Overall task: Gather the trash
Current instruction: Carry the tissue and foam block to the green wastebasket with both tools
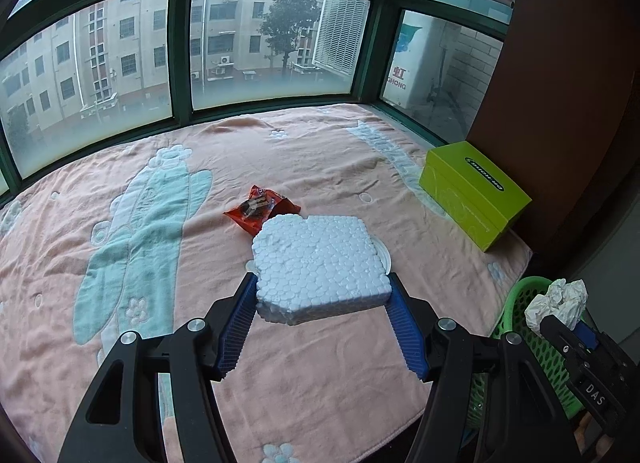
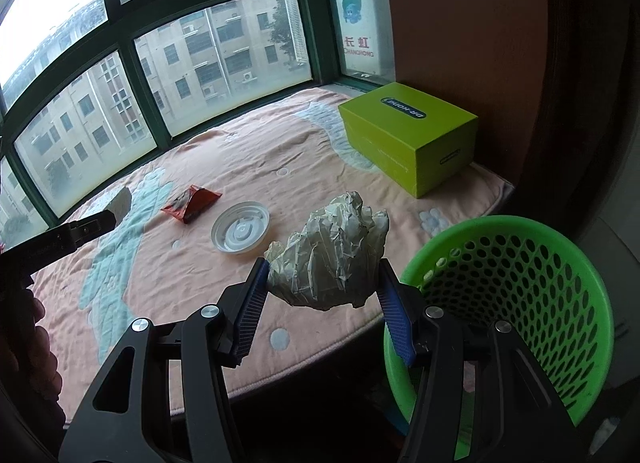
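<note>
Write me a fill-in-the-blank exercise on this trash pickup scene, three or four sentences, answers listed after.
1. The left gripper is shut on a white block of ____.
2. The right gripper holds a crumpled wad of ____ near the green basket.
3. The red snack wrapper and the white ____ beside it lie on the pink blanket.
4. The closed box by the wall is coloured ____.

Missing words: foam; paper; lid; green

I am in a home, at a bay window: pink flowered blanket over the sill platform, apartment blocks outside, green shoebox.
</note>
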A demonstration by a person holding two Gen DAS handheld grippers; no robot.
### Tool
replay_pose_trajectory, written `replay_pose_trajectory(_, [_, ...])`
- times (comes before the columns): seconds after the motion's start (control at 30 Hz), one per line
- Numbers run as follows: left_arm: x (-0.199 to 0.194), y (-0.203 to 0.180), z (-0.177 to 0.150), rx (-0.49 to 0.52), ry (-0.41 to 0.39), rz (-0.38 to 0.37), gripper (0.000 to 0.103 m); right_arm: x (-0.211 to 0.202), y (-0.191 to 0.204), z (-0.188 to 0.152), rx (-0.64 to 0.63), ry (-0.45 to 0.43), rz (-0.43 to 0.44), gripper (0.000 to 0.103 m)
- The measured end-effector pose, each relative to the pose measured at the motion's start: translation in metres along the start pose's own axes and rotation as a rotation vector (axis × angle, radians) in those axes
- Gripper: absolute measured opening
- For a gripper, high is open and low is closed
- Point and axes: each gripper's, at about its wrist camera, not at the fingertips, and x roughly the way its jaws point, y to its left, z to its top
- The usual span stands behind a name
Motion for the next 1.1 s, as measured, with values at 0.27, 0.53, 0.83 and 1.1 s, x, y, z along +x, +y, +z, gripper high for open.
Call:
replay_pose_trajectory(0.27, [-0.007,-0.010,-0.005,0.013,-0.005,0.000,0.062,-0.012,-0.007,-0.002,0.007,-0.017,-0.021,0.055])
replay_pose_trajectory(0.53, [-0.011,-0.022,-0.008,0.029,-0.006,-0.012,0.062,-0.021,-0.021,-0.006,0.030,-0.030,-0.048,0.055])
replay_pose_trajectory(0.83, [-0.013,-0.039,-0.010,0.060,-0.005,-0.039,0.062,-0.033,-0.041,-0.011,0.067,-0.044,-0.088,0.056])
replay_pose_trajectory(1.1, [-0.013,-0.054,-0.013,0.088,-0.002,-0.066,0.062,-0.042,-0.061,-0.016,0.103,-0.053,-0.133,0.056])
